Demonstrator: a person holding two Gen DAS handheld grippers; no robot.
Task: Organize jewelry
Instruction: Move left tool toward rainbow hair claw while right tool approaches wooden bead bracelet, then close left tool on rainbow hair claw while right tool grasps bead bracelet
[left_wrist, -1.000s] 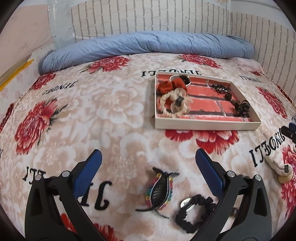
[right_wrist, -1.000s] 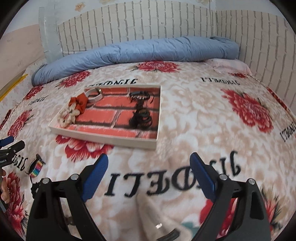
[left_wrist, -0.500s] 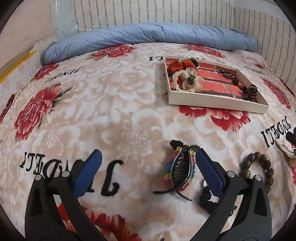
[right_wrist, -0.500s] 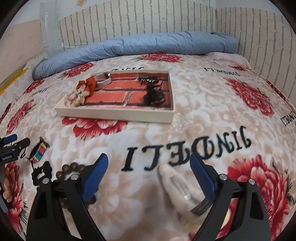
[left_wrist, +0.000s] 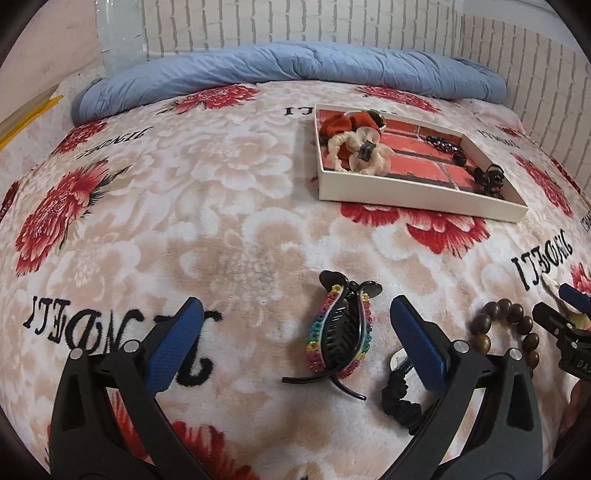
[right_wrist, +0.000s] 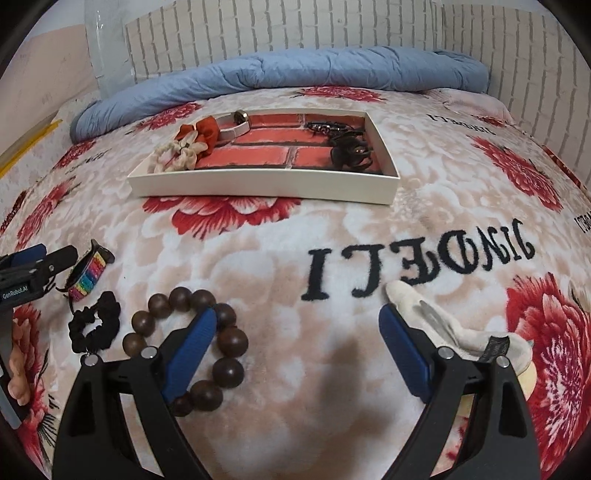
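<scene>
left gripper (left_wrist: 295, 328) jaws apart, straddling claw clip (left_wrist: 341, 332) on blanket, lined up to grab it | right gripper (right_wrist: 297, 339) apart over bead bracelet (right_wrist: 184, 347), nothing held | tray (right_wrist: 258, 186) far off, part-filled | since 0.5 s ago: both lower, clip now between left fingers

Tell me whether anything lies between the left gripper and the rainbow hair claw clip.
Nothing visible does: the hair claw clip lies on the blanket between the open fingers of the left gripper.
</scene>
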